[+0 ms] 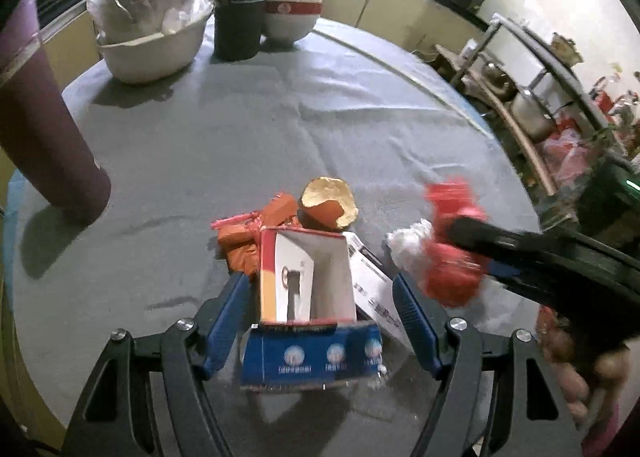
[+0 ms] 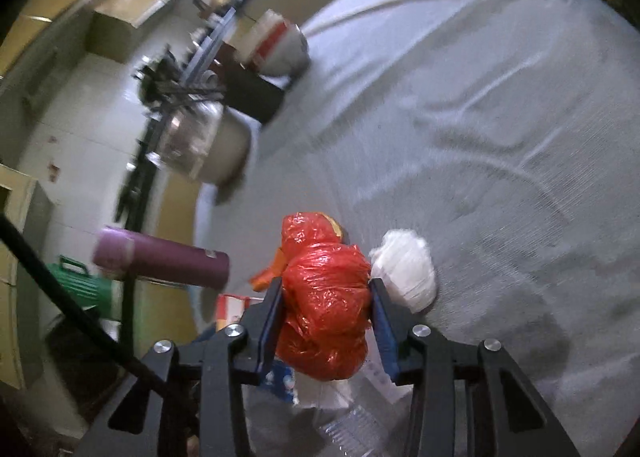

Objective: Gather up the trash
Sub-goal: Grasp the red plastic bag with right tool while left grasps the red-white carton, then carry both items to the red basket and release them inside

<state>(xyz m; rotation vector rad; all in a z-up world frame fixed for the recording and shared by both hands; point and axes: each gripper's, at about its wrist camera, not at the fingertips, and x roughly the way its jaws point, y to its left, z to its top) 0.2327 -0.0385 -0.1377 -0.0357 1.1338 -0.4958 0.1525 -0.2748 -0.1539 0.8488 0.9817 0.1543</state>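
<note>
Right gripper (image 2: 326, 291) clamps a crumpled red plastic bag (image 2: 326, 297) above the grey-clothed bench (image 2: 480, 137), beside white wadded paper (image 2: 404, 269). Left gripper (image 1: 320, 297) stands wide astride an open cardboard carton (image 1: 308, 281), apparently not touching it.

Maroon flask (image 1: 44, 129) upright on grey tablecloth (image 1: 240, 129); black cup (image 1: 238, 27) beside red-banded bowl (image 1: 290, 15).

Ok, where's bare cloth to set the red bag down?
Bare: the middle of the table, between the black cup and the eggshell. Crowded: around the open carton, and the back-left bowls.
</note>
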